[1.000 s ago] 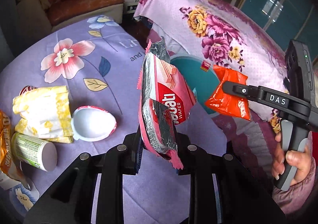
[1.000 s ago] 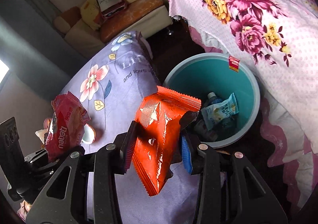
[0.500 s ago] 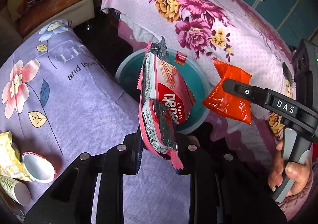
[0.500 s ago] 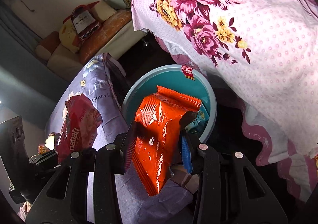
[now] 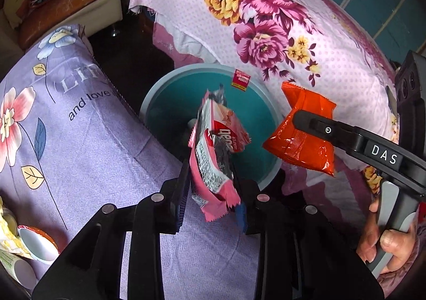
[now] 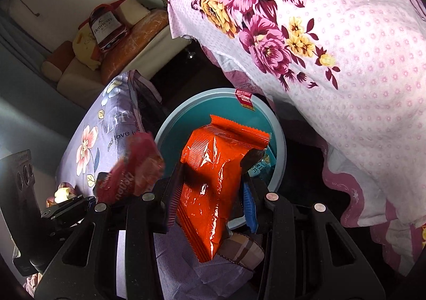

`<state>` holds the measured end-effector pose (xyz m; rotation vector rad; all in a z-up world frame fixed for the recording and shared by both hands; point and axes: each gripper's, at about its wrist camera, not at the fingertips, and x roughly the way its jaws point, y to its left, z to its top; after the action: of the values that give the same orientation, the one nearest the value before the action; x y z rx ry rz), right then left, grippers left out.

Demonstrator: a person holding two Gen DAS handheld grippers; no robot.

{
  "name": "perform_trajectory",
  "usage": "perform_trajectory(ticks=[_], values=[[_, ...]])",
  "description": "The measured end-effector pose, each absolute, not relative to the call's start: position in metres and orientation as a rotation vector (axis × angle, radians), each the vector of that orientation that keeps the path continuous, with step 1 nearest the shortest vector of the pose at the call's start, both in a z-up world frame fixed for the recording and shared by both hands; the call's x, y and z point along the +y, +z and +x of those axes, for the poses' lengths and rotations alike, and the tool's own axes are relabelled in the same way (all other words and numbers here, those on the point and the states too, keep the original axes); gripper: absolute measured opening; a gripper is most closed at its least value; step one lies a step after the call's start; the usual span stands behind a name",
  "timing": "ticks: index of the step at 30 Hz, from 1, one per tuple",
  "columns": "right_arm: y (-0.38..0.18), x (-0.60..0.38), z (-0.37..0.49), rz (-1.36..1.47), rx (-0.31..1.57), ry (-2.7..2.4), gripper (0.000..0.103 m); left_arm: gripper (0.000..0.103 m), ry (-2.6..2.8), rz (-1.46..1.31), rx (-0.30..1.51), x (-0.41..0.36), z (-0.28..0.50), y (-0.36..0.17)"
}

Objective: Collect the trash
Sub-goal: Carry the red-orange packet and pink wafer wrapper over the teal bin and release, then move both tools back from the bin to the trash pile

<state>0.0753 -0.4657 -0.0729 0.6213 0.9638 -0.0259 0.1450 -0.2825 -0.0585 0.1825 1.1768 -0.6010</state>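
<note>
A pink and silver wafer wrapper point(image 5: 213, 156) hangs tilted between the fingers of my left gripper point(image 5: 211, 182), over the near rim of a teal bin point(image 5: 149, 102). The jaws are opening, and the wrapper looks loose between the pads. In the right wrist view this wrapper point(image 6: 133, 174) is blurred above the left gripper point(image 6: 80, 201). My right gripper point(image 6: 210, 185) is shut on an orange snack wrapper point(image 6: 213, 172), held over the bin point(image 6: 279, 140). The left wrist view shows the same orange wrapper point(image 5: 303, 137) in the right gripper point(image 5: 306, 118), to the right of the bin.
A purple flowered cloth point(image 5: 80, 140) covers the surface left of the bin. A pink flowered cover point(image 5: 266, 20) rises behind and to the right. A white cup point(image 5: 34, 244) and a yellow wrapper lie at the lower left. A blue packet point(image 6: 259, 166) lies in the bin. A hand point(image 5: 383, 244) grips the right handle.
Both grippers have moved toward and over the bin. The left jaws have parted, and the pink wrapper has tipped forward and slid lower. The orange wrapper stays clamped.
</note>
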Motion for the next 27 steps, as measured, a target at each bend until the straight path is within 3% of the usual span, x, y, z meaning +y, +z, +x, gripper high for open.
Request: perform_trajectory(ticks=[2,8,13,15,17,22,27], values=[[-0.075,-0.465,0.077,0.621,0.971,-0.025,0.038,0.056,-0.586,0.178,1.168,-0.28,0.147,-0.058],[-0.077,-0.46,0.083,0.61,0.989,-0.027,0.039,0.088,-0.55,0.135,1.141,-0.265,0.151,-0.051],[-0.079,-0.455,0.086,0.605,1.006,-0.03,0.041,0.09,-0.532,0.093,1.145,-0.245,0.149,-0.051],[-0.079,-0.451,0.088,0.599,1.013,-0.029,0.045,0.091,-0.53,0.077,1.156,-0.239,0.148,-0.052],[-0.079,-0.447,0.09,0.595,1.019,-0.024,0.062,0.091,-0.53,0.061,1.167,-0.233,0.145,-0.054],[-0.075,-0.433,0.091,0.567,1.033,-0.024,0.073,0.092,-0.534,0.05,1.174,-0.219,0.136,-0.055],[-0.072,-0.416,0.09,0.531,1.06,-0.013,0.076,0.093,-0.522,0.035,1.168,-0.198,0.123,-0.053]])
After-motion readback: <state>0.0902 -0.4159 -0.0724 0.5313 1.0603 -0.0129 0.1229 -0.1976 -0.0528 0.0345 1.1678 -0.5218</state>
